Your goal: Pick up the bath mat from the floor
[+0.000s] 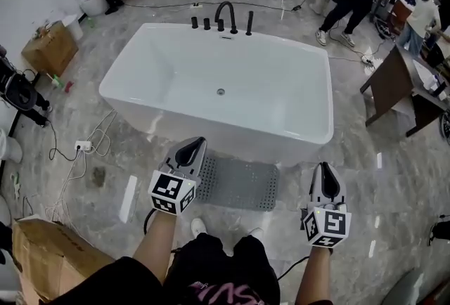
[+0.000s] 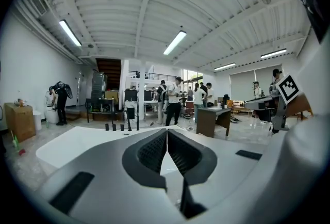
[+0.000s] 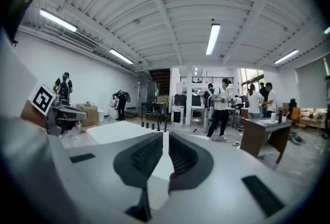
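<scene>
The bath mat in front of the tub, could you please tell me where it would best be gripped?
Probably its near right corner, coming from the person's side with the right claw. The bath mat lies flat, its far edge along the base of the bathtub, so the near and right edges look freest; the shut claw must open first.

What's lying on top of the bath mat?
Nothing shows on the visible part of the grey bath mat. The left gripper hides its left edge from the head view.
</scene>
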`<state>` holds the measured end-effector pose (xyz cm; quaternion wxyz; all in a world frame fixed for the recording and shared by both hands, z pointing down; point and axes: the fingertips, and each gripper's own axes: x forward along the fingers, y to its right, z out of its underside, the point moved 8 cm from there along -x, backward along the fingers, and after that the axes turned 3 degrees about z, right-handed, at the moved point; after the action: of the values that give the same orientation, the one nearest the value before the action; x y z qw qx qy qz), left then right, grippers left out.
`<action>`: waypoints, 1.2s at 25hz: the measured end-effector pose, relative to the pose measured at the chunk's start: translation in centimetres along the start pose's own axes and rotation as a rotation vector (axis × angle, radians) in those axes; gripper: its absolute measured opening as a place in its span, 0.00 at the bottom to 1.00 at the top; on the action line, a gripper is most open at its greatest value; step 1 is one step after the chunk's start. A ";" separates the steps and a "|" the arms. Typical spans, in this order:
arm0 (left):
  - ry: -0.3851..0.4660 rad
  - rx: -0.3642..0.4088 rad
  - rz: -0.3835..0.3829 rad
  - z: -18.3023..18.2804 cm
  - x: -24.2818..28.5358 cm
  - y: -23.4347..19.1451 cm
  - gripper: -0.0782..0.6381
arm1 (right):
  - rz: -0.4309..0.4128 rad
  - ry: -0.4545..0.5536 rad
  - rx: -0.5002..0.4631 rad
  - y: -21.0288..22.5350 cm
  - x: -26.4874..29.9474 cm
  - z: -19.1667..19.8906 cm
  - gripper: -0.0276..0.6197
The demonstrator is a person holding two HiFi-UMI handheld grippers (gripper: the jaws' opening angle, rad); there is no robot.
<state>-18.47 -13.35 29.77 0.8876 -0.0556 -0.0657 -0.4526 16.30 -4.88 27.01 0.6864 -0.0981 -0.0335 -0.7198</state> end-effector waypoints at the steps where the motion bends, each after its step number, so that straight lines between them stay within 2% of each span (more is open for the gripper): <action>1: -0.005 0.003 -0.002 0.2 0.2 0.0 0.12 | 0.002 -0.011 0.001 0.3 0.2 0.5 0.08; 5: -0.025 0.029 -0.008 1.8 0.8 -0.2 0.12 | 0.030 -0.027 0.043 1.3 1.0 2.6 0.08; 12: -0.015 -0.014 -0.064 6.0 0.9 -1.9 0.12 | 0.027 -0.049 0.038 1.1 2.3 7.0 0.08; 15: -0.029 -0.001 -0.063 9.1 1.9 -1.9 0.12 | 0.016 -0.059 0.037 1.2 3.3 10.2 0.08; 20: -0.021 -0.024 -0.090 14.2 3.5 -2.4 0.12 | 0.012 -0.063 0.046 1.9 5.2 15.3 0.09; 25: -0.037 -0.005 -0.096 18.9 5.5 -2.7 0.12 | -0.002 -0.079 0.033 2.5 7.4 20.0 0.13; 30: -0.061 0.000 -0.112 25.4 7.4 -3.9 0.12 | -0.020 -0.094 0.024 2.4 10.1 26.4 0.15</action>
<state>-19.04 -17.53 56.22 0.8584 -0.0657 -0.0958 -0.4997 20.82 -10.11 54.57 0.6780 -0.1230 -0.0755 -0.7208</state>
